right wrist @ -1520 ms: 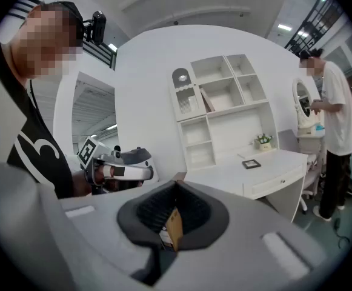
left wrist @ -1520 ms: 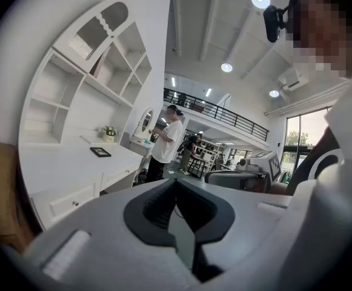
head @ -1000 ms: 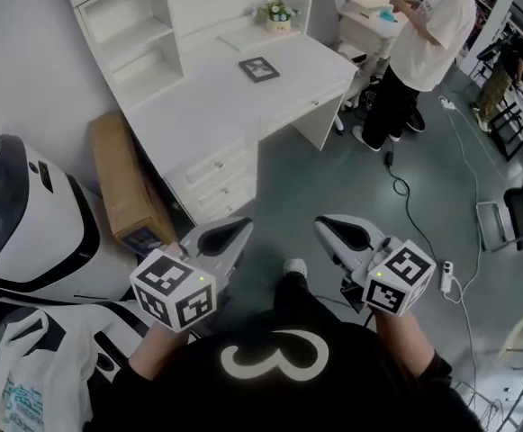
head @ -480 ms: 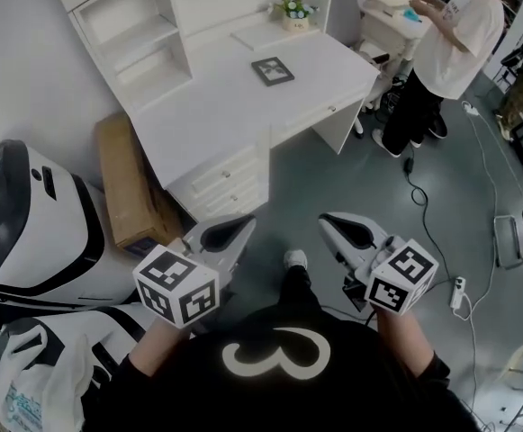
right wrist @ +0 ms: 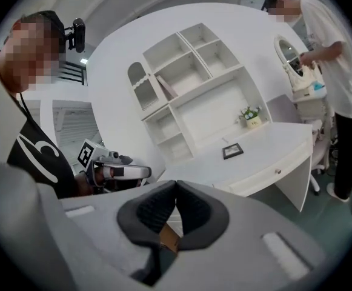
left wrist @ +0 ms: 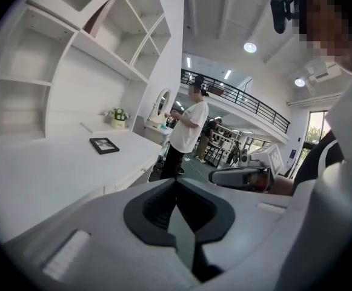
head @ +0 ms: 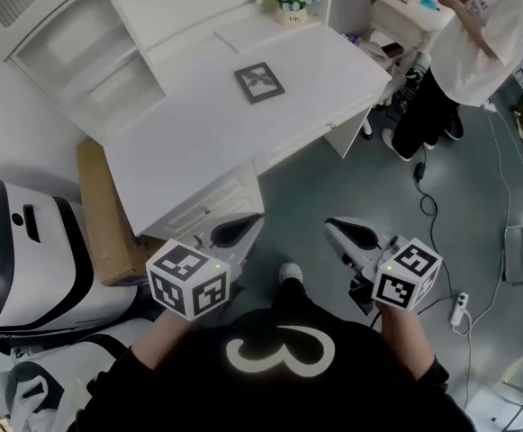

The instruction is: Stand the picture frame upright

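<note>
Jaws of left gripper (head: pixel 250 220) and right gripper (head: pixel 332 227) are seen pressed together, empty; picture frame (head: pixel 259 83) lies flat at upper centre, its image indistinct.

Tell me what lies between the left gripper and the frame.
Only bare desk. In the head view nothing stands between the left gripper and the frame, which lies flat near the desk's middle.
</note>
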`<state>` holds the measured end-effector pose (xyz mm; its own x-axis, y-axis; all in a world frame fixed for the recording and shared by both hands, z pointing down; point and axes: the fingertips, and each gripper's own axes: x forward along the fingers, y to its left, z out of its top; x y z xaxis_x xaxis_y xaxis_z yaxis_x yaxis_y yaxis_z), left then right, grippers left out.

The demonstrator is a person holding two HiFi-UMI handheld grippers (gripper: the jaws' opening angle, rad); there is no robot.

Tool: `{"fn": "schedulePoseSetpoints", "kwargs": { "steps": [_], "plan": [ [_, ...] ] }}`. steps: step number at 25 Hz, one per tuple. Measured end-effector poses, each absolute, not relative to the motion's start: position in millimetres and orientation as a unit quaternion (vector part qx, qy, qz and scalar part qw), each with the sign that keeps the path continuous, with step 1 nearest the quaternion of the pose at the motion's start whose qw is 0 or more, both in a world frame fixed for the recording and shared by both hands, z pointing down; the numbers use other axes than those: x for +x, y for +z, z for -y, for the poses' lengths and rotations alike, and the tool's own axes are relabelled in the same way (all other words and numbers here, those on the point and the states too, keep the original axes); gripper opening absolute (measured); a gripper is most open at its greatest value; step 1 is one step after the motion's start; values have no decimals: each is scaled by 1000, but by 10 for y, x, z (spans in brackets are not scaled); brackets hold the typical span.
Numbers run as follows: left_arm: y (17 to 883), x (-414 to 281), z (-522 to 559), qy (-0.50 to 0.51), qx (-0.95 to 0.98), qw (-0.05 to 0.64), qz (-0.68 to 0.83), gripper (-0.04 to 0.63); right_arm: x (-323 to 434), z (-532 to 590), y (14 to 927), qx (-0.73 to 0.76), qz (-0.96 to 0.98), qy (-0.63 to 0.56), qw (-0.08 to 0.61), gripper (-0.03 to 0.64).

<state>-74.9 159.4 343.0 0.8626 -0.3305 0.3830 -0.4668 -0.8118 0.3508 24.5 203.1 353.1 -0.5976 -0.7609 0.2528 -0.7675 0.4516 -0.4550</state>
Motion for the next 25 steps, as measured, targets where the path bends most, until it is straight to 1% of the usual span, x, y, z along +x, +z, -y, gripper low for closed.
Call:
{"fn": "schedulePoseSetpoints", "kwargs": {
  "steps": [4,8,17,25],
  "plan": [
    [3441,-255,-1089,162,937,222,214,9,553,-1596,3660,420,858,295,14,3],
    [3412,27,-743,165,935,220,223,9,811,-1273,3686,400,867,296,28,3],
    [3622,139,-319,182,920,239,250,9,1034,-807,3764,388,875,287,43,3],
    [3862,241,433,181,911,254,269,11,1159,-119,3945,391,871,289,71,3]
  ]
}}
